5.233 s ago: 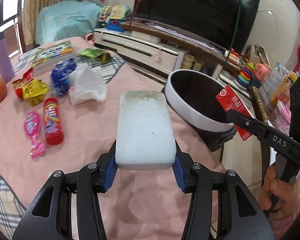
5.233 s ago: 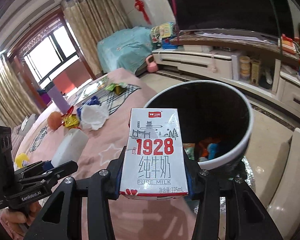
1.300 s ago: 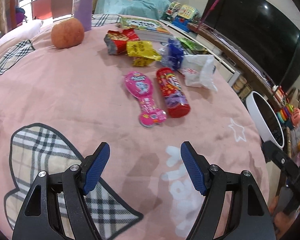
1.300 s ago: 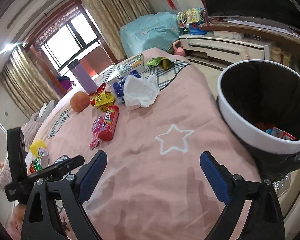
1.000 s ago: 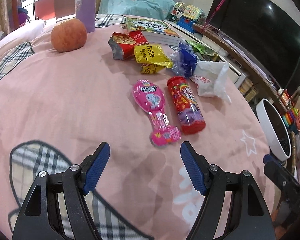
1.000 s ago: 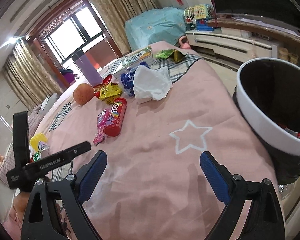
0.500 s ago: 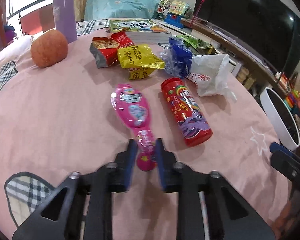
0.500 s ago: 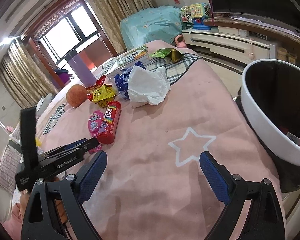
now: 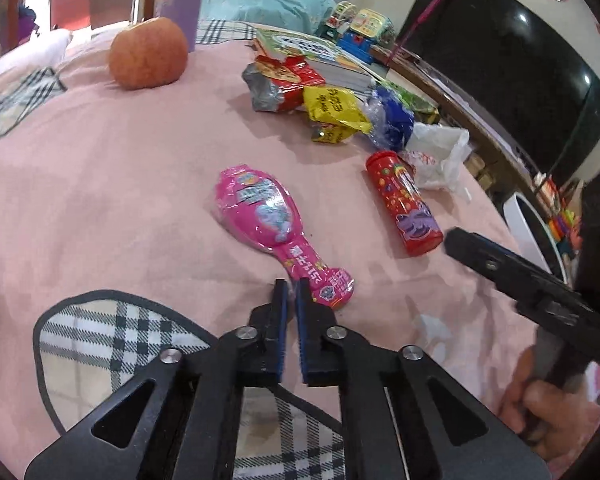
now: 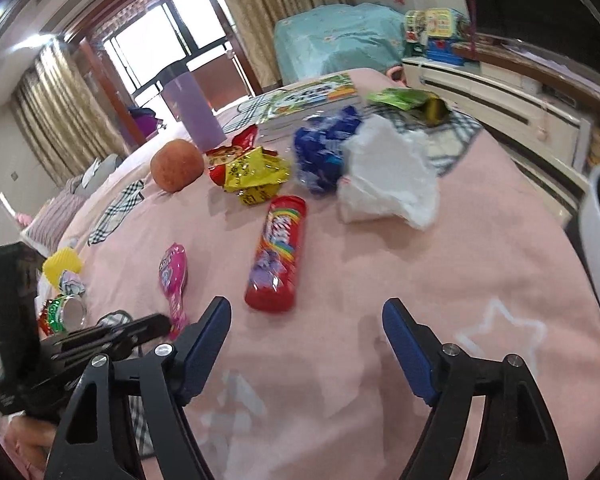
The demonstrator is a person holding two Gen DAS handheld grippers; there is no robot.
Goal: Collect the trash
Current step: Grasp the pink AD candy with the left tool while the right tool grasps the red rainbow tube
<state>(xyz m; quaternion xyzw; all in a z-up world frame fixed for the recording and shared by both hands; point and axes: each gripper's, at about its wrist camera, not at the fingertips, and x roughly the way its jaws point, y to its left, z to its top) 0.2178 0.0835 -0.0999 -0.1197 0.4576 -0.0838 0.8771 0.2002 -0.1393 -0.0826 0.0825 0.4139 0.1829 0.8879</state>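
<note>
Spreading under both grippers is a pink bedspread (image 9: 100, 184) with plaid patches. Far off to the right of the right gripper's jaws stands the white trash bin (image 10: 598, 232), only its rim showing. Well ahead of both grippers lie a white plastic bag (image 10: 384, 176), an orange-red round fruit (image 9: 148, 54), a blue wrapper (image 10: 324, 152), and yellow (image 9: 332, 110) and red (image 9: 284, 80) snack bags bunched together. Straight ahead of the right gripper (image 10: 306, 322), near its jaws and between their lines, lies a red candy tube (image 10: 278, 252); those jaws stand wide apart, holding nothing. The left gripper (image 9: 291, 286) has its jaws drawn almost together, tips just beside the narrow end of a pink candy pack (image 9: 268, 220); the pack lies flat on the bedspread, and whether its edge is pinched cannot be told.
</note>
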